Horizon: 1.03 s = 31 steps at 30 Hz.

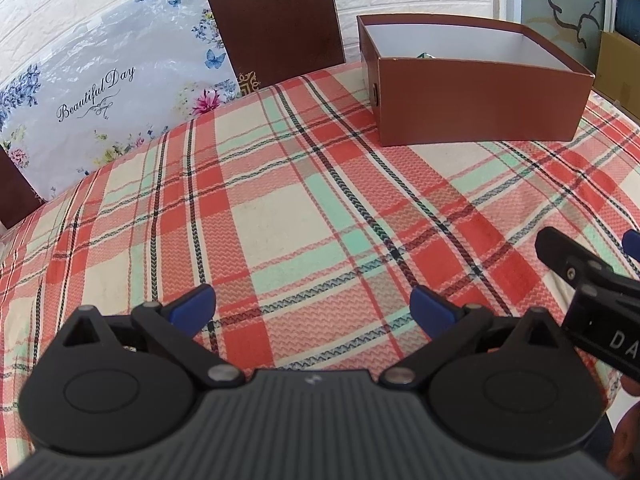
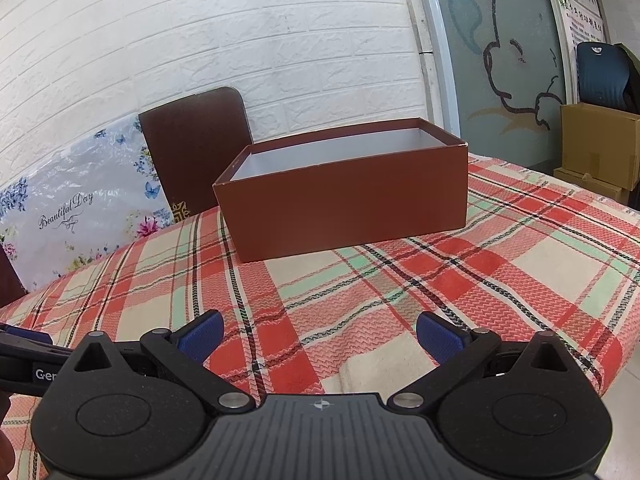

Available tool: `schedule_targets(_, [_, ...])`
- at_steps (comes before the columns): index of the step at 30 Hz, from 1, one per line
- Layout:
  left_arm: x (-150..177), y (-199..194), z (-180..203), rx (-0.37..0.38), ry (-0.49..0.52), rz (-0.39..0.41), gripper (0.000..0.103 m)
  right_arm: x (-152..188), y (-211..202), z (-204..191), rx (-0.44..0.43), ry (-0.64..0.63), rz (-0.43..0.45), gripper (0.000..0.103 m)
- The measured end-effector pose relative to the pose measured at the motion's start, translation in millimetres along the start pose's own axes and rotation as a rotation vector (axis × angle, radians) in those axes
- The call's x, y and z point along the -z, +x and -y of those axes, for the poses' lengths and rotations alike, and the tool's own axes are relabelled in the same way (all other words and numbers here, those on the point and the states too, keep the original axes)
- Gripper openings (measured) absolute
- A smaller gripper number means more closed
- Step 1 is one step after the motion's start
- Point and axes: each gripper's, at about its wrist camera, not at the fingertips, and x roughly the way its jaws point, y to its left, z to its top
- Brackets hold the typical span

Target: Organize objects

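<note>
The worktop (image 1: 280, 220), under a red, cream and mint plaid cloth, fills both views, and the stretch between the tools and the box carries nothing loose. Its far edge runs along a white brick wall, where a dark chair back (image 1: 276, 20) and a floral bag (image 1: 100, 92) stand behind it; in the right wrist view the cloth drops off at the right-hand edge, with cardboard cartons (image 2: 600, 144) beyond on the floor.

The brown box (image 2: 344, 200) sits lidless near the far side of the worktop, its white inside mostly hidden by the near wall. From the left wrist view a small greenish thing (image 1: 425, 55) peeks over that wall, so at least one object seems to be inside already; what it is cannot be told.

The left tongs (image 1: 313, 307) hang low over the cloth, blue pads spread wide and holding nothing. The right tongs (image 2: 319, 337) are likewise spread and empty, just beside the left tool on its right.

With no loose object in sight, the step in hand looks like a pause between placings, or the end of the sorting. The next move would call for finding another item outside these views, or a lid. There is ample free cloth ahead for either tool; the near box wall and the right-hand table edge are the limits to mind.
</note>
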Motion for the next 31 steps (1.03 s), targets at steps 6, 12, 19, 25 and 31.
schedule_targets(6, [1.1, 2.3, 0.8, -0.005, -0.001, -0.009, 0.103, 1.5, 2.0, 0.4, -0.001, 0.002, -0.005, 0.102])
schedule_targets(12, [3.1, 3.1, 1.8, -0.009, -0.001, -0.016, 0.103, 1.6, 1.9, 0.2, -0.001, 0.002, -0.005, 0.102])
schedule_targets(19, [4.0, 3.7, 2.4, -0.008, 0.002, -0.023, 0.103, 1.6, 2.4, 1.4, -0.002, 0.003, -0.006, 0.102])
schedule_targets(25, [4.7, 4.0, 2.7, 0.001, 0.001, -0.02, 0.103, 1.8, 2.1, 0.8, 0.0, 0.003, -0.005, 0.102])
schedule_targets(31, [5.3, 0.8, 1.8, 0.028, 0.001, 0.008, 0.103, 2.1, 3.0, 2.0, 0.003, -0.002, 0.006, 0.102])
